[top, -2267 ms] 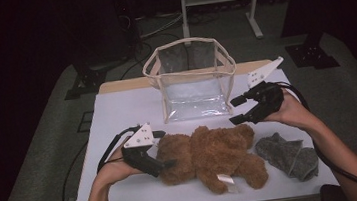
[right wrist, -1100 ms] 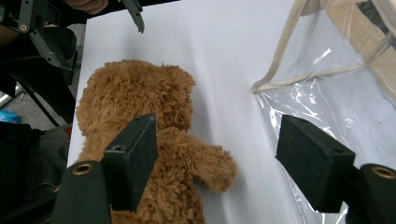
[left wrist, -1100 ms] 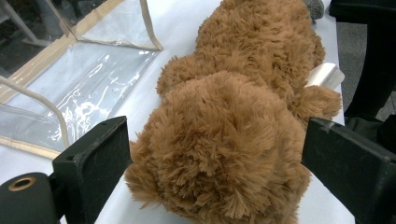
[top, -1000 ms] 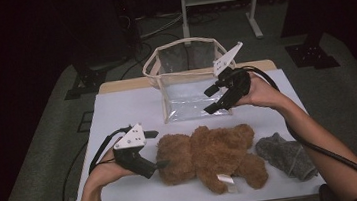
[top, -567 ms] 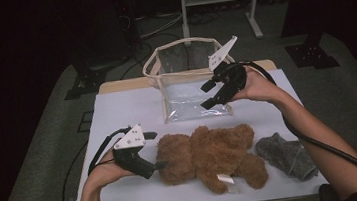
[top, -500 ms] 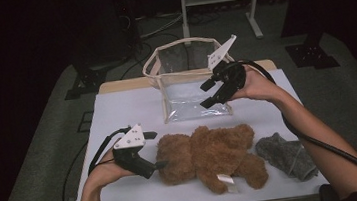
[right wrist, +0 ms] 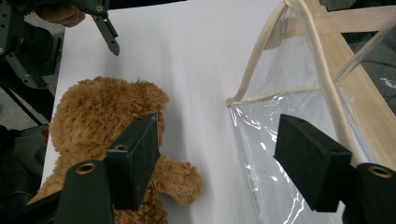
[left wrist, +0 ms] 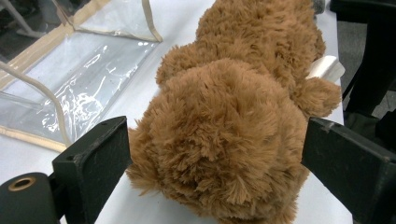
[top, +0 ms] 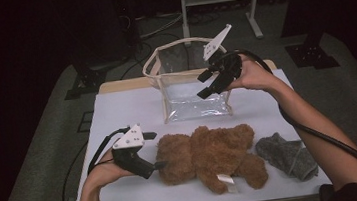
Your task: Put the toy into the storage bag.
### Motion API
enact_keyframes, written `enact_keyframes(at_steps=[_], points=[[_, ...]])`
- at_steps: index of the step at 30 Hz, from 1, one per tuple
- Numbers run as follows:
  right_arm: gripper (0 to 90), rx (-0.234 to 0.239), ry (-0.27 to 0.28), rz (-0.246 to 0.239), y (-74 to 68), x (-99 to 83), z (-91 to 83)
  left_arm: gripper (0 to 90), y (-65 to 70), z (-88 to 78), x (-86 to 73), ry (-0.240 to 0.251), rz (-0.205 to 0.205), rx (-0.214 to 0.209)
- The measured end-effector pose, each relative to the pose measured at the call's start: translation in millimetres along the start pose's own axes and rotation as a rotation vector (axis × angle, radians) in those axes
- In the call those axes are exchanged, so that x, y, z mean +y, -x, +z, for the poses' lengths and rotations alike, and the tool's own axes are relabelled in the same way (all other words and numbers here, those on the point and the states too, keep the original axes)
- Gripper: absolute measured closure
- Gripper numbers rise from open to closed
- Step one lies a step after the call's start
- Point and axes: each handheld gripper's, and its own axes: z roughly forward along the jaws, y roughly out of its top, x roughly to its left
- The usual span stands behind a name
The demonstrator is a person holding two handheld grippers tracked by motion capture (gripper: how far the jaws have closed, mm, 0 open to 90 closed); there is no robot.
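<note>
Lying along the near edge of the white counter (top: 132, 110) is a brown teddy bear (top: 210, 155), its head toward the counter's left end and a small white tag by its lower body. The left claw (top: 159, 166) rests low at the bear's head; in the left gripper view its two black jaws stand spread on either side of the fuzzy head (left wrist: 219, 140), the fur brushing the left jaw, while whether the right one touches is hard to tell. The pads do not squeeze the fur, so nothing is pinched.

Behind the bear, toward the far edge at the counter's middle, stands a clear plastic bag (top: 192, 86) with beige trim and an open top. The right claw (top: 204, 84) hangs in the air over the bag's right-hand front corner, tilted down and leftward, its jaws spread and empty. In the right gripper view those jaws frame the beige-edged corner of the bag (right wrist: 280, 93) on one side and the bear's legs (right wrist: 98, 121) on the other, with bare counter between them.

A crumpled grey cloth (top: 287, 155) lies near the counter's near right corner, just beside the bear's foot.
</note>
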Motion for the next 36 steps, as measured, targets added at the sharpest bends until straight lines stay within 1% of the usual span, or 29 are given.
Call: enact_keyframes(at_steps=[1,5,9,14,18,26,33,36], points=[[29.2,-0.001,-0.005,-0.003,0.5,0.9,0.4,7.2,-0.3,-0.3,-0.5,0.002,-0.006,0.001],[29.2,-0.007,-0.016,-0.013,2.5,4.4,2.0,7.2,-1.2,-0.9,-1.4,-0.006,-0.003,0.006],[29.4,-0.010,-0.023,-0.010,4.9,9.4,2.5,7.2,-1.0,-0.7,-1.9,-0.009,-0.005,0.005],[29.9,-0.018,-0.039,-0.029,8.6,14.6,4.1,7.2,-1.5,-0.4,-3.4,-0.016,-0.005,0.006],[30.2,-0.017,-0.044,-0.028,12.1,19.4,4.1,7.2,-1.7,-1.4,-3.7,-0.015,-0.004,0.008],[30.5,-0.022,-0.056,-0.040,23.2,27.5,9.4,7.2,-2.1,-2.7,-5.3,-0.020,-0.006,0.006],[31.1,-0.034,-0.071,-0.039,33.8,32.8,12.2,7.2,-1.8,-4.2,-6.7,-0.020,-0.007,0.007],[31.2,-0.038,-0.080,-0.030,38.5,33.1,14.0,7.2,-1.5,-5.2,-7.1,-0.022,-0.009,0.008]])
